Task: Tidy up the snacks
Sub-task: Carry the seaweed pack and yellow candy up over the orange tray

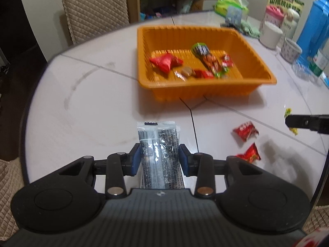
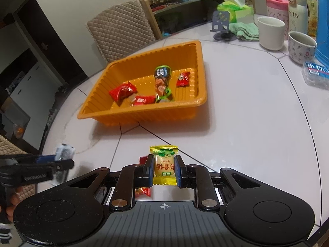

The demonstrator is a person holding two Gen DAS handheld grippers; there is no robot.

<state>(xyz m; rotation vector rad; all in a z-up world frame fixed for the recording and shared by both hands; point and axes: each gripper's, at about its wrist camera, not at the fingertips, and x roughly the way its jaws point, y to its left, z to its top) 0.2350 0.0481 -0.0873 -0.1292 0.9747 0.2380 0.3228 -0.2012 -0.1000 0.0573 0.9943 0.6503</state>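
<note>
Snacks Lifted in Both Claws, Orange Tray Waiting

Snacks pictured mid-sorting: silver-and-black packet [image 1: 159, 154] pinched lengthwise in left claw [image 1: 160, 160], yellow candy [image 2: 163, 164] clamped in right claw [image 2: 163, 169], both above white table [image 1: 82, 103]. Several wrapped sweets already gathered in orange tray [image 1: 257, 61], just beyond. Two red candies [image 1: 245, 130] left lying on table near right claw. Best handled, by the look of it, by carrying each piece well over tray rim before releasing, one claw at a time, to avoid collision.
</note>
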